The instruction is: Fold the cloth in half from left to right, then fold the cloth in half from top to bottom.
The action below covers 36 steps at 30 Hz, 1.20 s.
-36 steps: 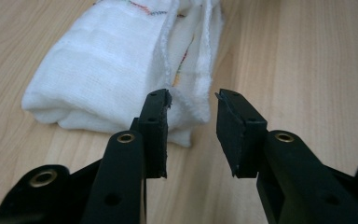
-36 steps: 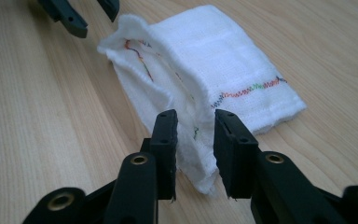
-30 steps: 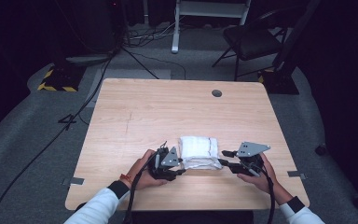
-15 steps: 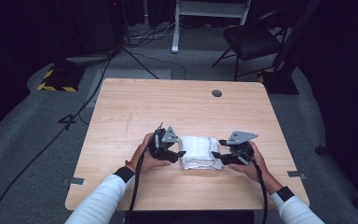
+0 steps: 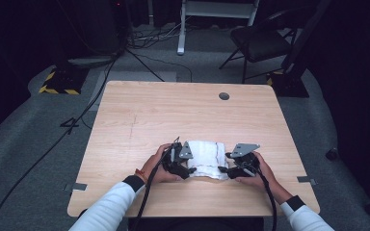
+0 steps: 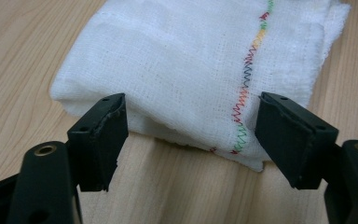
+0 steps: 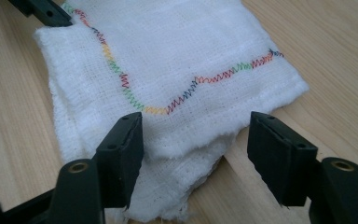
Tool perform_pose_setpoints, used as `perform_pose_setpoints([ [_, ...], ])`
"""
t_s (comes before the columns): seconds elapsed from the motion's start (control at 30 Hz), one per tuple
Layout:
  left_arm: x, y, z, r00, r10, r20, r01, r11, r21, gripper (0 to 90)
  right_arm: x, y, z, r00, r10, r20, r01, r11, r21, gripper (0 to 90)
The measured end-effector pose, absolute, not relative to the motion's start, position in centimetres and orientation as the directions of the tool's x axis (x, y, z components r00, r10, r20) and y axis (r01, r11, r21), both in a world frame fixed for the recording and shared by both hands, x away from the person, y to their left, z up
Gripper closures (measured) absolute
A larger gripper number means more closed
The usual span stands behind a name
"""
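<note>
Left tool [image 5: 191,169] jaws apart, just been opening, cloth edge between them, not pinched. Right tool [image 5: 223,169] likewise, jaws apart, just opened, no grip. Folded white cloth [image 5: 206,159] with coloured zigzag stitching [image 7: 186,95] flat on table [image 5: 173,115], near edge, between both tools.

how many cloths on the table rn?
1. A folded white cloth with multicolour zigzag stitching lies near the table's front edge, between the left gripper and right gripper. Folded layers could hide another.
</note>
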<state>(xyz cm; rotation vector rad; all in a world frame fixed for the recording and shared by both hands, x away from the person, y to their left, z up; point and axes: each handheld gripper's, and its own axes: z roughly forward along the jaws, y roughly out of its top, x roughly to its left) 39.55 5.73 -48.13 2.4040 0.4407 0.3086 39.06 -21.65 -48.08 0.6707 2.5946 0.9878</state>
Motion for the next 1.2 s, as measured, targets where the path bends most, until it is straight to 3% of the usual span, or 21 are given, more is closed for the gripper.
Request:
perform_pose_setpoints([
  [0.63,37.9,8.7,-45.5,0.893,0.410,0.187,0.181,-0.705,0.685,20.5,37.9,-25.2,-44.7,-0.817,0.560,-0.134,0.300,0.612,0.732,35.0],
  [1.2,36.2,12.7,-45.5,0.849,0.471,0.238,0.226,-0.732,0.642,20.3,36.8,-29.3,-44.6,-0.753,0.631,-0.187,0.338,0.615,0.713,32.9],
])
